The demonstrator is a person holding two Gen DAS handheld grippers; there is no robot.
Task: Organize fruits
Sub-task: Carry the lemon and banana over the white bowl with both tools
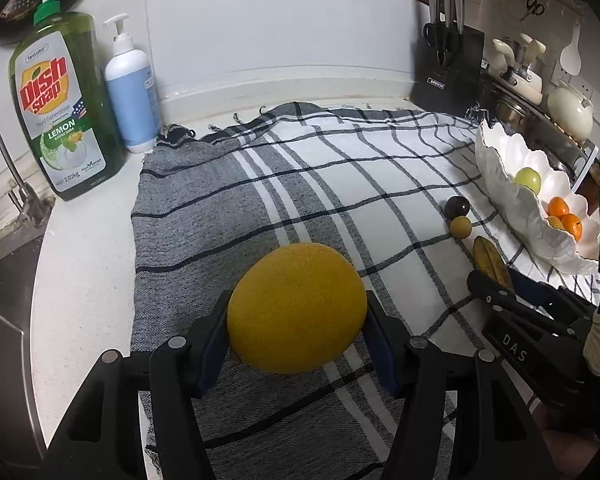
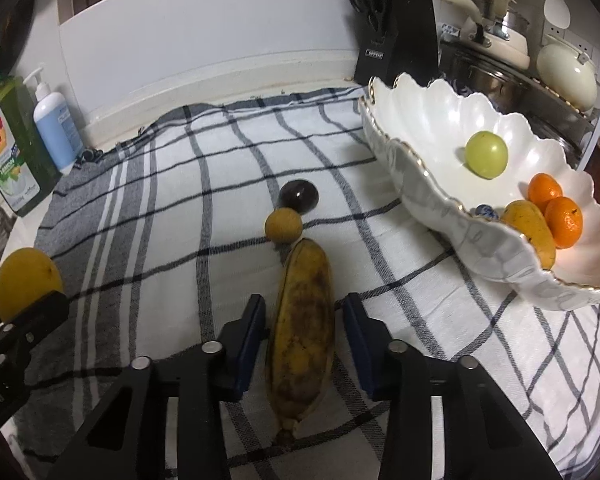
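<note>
Right wrist view shows the banana (image 2: 302, 332) lying on the checked cloth (image 2: 204, 184) with its long axis running straight away from the camera, stem end nearest, so the right gripper (image 2: 304, 332) straddles it crosswise. Its fingers (image 2: 250, 336) stand open on either side, a small gap left on each flank, holding nothing yet; closing would probably pinch the fruit across its narrow width. Just beyond the banana's far tip sit a small yellow round fruit (image 2: 283, 226) and a dark round fruit (image 2: 299, 196) (the two appear to touch, though the angle makes that hard to confirm). The white scalloped bowl (image 2: 432, 184) lies ahead and to the right, already holding a green fruit (image 2: 486, 154), two tangerines (image 2: 556, 208) and a mango (image 2: 532, 232).

Left wrist view shows the left gripper (image 1: 298, 320) clamped on a large orange (image 1: 298, 308), fingers pressed against its sides, apparently just above the cloth. The bowl sits well off to its right, nearer the right hand.
</note>
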